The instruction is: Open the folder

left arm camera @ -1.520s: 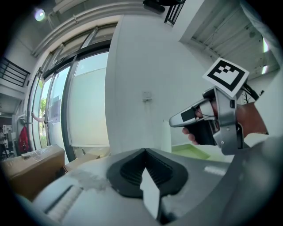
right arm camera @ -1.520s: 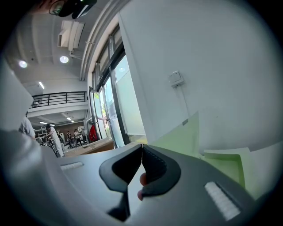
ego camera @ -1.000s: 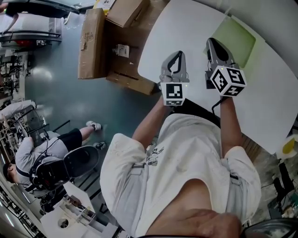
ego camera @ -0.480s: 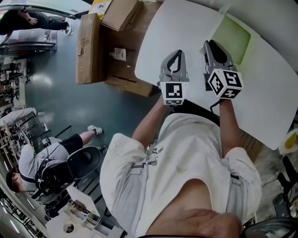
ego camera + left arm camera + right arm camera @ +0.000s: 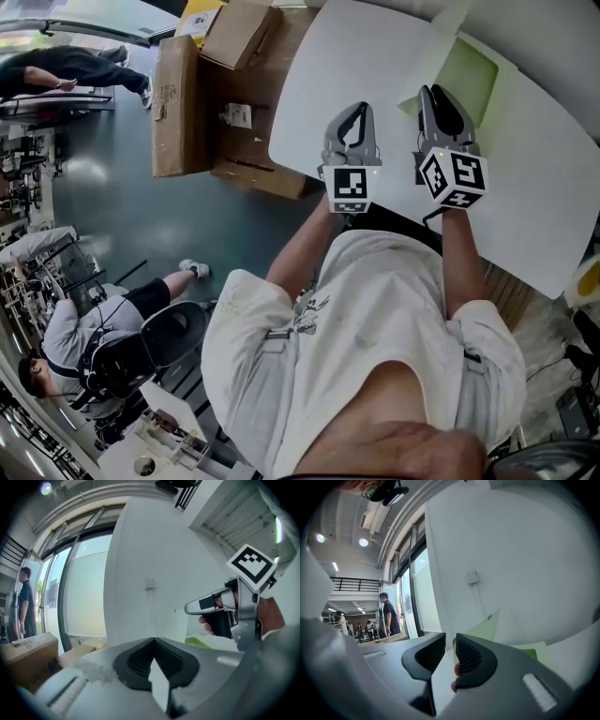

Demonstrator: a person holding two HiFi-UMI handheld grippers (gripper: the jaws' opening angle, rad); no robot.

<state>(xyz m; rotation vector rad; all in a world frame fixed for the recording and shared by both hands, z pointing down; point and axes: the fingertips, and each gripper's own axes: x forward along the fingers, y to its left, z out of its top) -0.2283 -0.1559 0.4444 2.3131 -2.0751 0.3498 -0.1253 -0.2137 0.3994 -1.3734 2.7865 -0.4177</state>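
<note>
White table [image 5: 553, 197] fills upper right. Cardboard boxes [image 5: 178, 94] on floor just beside its left edge. Seated person [image 5: 75, 328] well apart, lower left. Green folder [image 5: 473, 80] on table, directly ahead of right gripper [image 5: 450, 651], cover tilted up. Right gripper jaws narrowly apart, cover edge between, lying against one pad. Left gripper [image 5: 153, 641] alongside, jaws together, holding nothing.
</note>
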